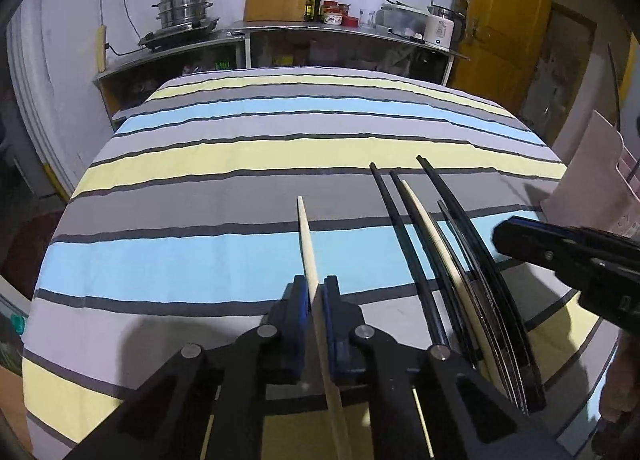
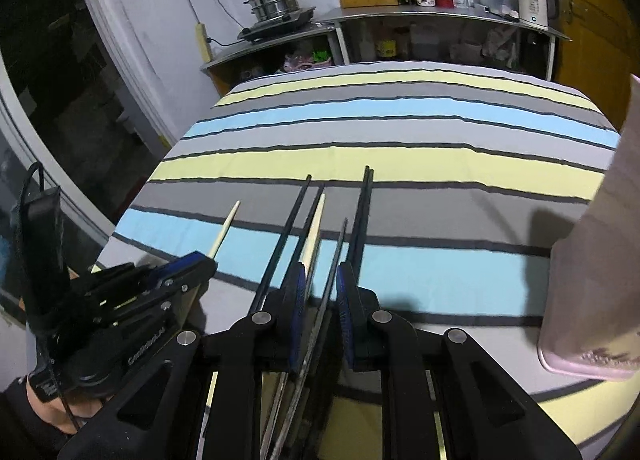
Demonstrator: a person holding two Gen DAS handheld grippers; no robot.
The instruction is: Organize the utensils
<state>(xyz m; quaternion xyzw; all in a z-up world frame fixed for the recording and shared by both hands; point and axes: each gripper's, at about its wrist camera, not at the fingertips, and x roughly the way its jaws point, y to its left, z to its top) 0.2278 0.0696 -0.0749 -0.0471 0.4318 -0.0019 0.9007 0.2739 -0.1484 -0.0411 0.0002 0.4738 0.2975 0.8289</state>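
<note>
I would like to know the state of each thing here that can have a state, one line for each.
left gripper: shut on the single pale chopstick.
right gripper: jaws apart; loose chopsticks lie between them, no grip visible.
pink holder: upright at the right edge of the striped cloth.

dim indoor light, soft shadows, fisheye-warped edges.

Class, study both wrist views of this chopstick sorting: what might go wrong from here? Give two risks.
1. The left hand-held gripper pinches one pale chopstick partway along, so it may pivot or slip when lifted.
2. The right hand-held gripper straddles several utensils in the pile, so it may grab more than one, or scatter them across the striped cloth.
</note>
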